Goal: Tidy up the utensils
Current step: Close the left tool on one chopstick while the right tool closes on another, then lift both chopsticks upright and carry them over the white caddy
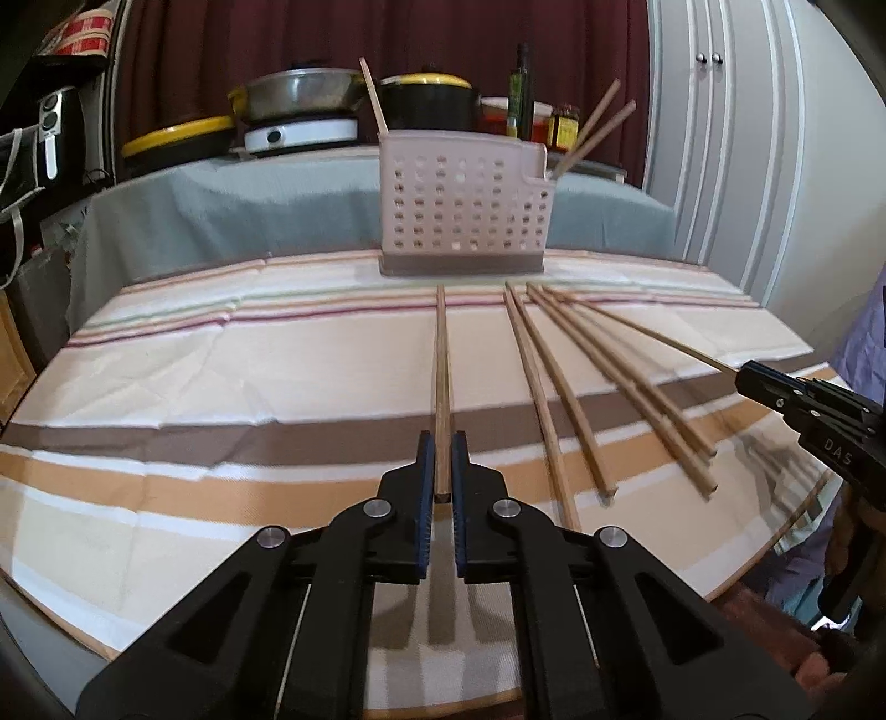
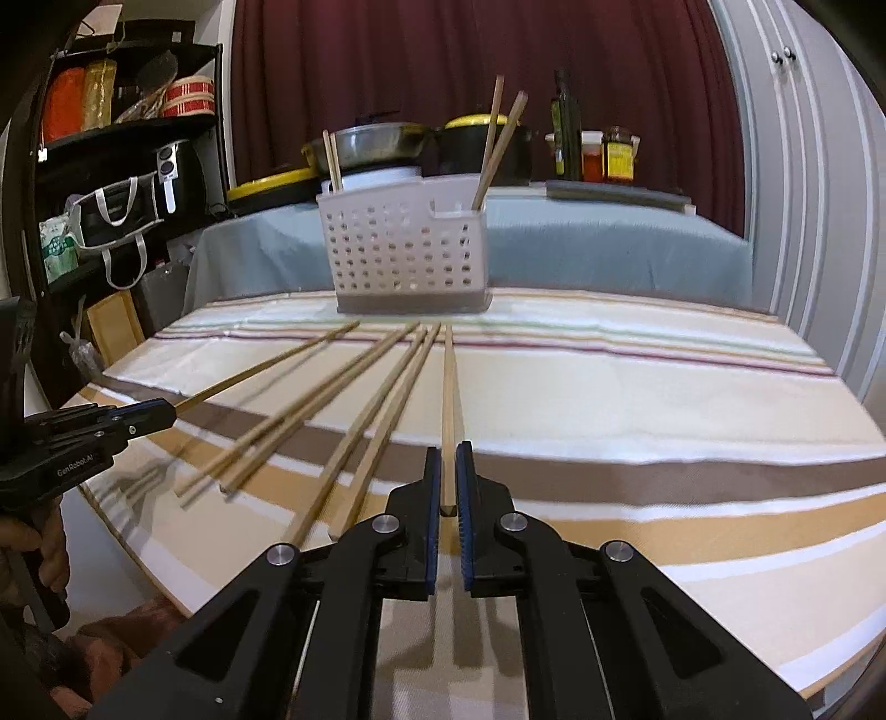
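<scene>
The left claw [image 1: 441, 468] is pinching the near end of one wooden chopstick [image 1: 441, 354] between its blue pads, the stick running straight away from it over the striped cloth [image 1: 221, 387] toward the utensil caddy [image 1: 462, 213]; the right claw [image 2: 449, 479] is likewise closed on the near end of a second chopstick [image 2: 448, 387], which also points at the caddy; seen from the left wrist camera, the right claw [image 1: 747, 376] enters from the right edge with its stick angled across the cloth, and from the right wrist camera the left claw [image 2: 166, 412] enters from the left edge in mirror fashion, a hand [image 2: 47, 545] visible below it; between the two held sticks lie four loose chopsticks [image 1: 570, 387] in two rough pairs, fanned so that their far tips gather near the front of the caddy while their near ends spread apart (whether they touch one another at the tips I cannot tell); the caddy is a pale perforated plastic holder standing upright at the far side of the bench [image 2: 692, 443], with two chopsticks [image 1: 598, 127] leaning out of its narrow right-hand compartment and a further stick [image 1: 372, 94] rising at its left end; behind it a second surface under a grey-blue cover [image 1: 249, 205] carries pots [image 1: 426, 99] and bottles [image 1: 520, 91] before a dark red curtain [image 1: 332, 33].
</scene>
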